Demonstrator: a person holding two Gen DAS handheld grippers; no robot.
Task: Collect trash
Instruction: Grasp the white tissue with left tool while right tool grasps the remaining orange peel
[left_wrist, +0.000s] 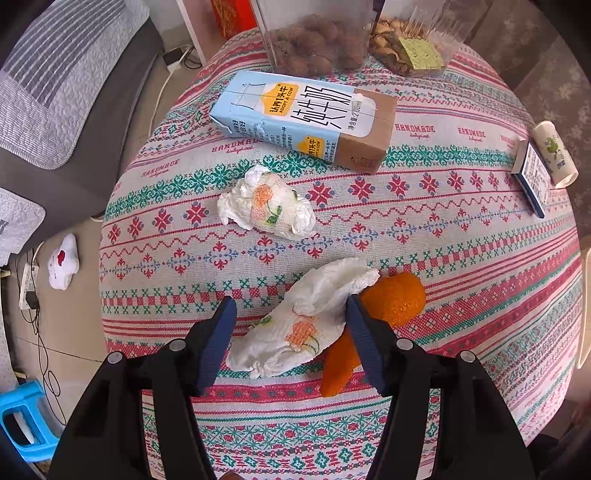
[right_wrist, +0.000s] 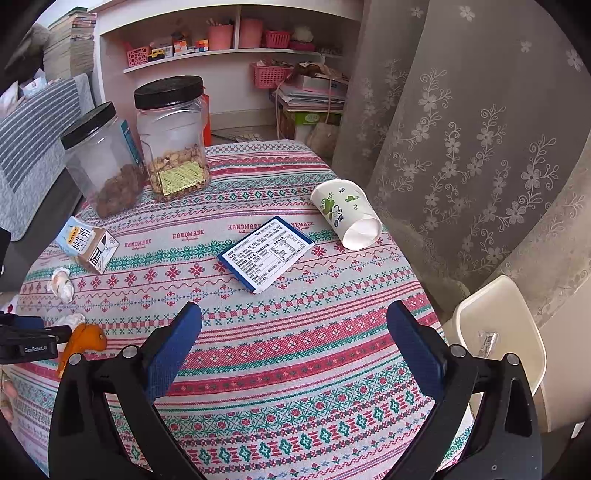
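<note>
On the patterned tablecloth (left_wrist: 461, 258) lie a crumpled tissue (left_wrist: 295, 328), orange peel (left_wrist: 395, 299), a second tissue wad (left_wrist: 266, 206) and a milk carton (left_wrist: 306, 118) on its side. My left gripper (left_wrist: 291, 314) is open, its fingers either side of the near tissue, with the peel just right of the right finger. My right gripper (right_wrist: 295, 321) is open and empty above bare cloth. Ahead of it lie a flat blue-edged packet (right_wrist: 266, 253) and a tipped paper cup (right_wrist: 347, 214). The carton (right_wrist: 88, 243), the far tissue (right_wrist: 61, 284) and the peel (right_wrist: 83, 341) also show at the left.
Two black-lidded clear jars (right_wrist: 173, 140) stand at the table's far side. A cream waste bin (right_wrist: 502, 332) with a wrapper inside stands off the table's right edge by the curtain. A sofa (left_wrist: 55, 92), a white item on the floor (left_wrist: 62, 266) and a blue stool (left_wrist: 26, 421) are left.
</note>
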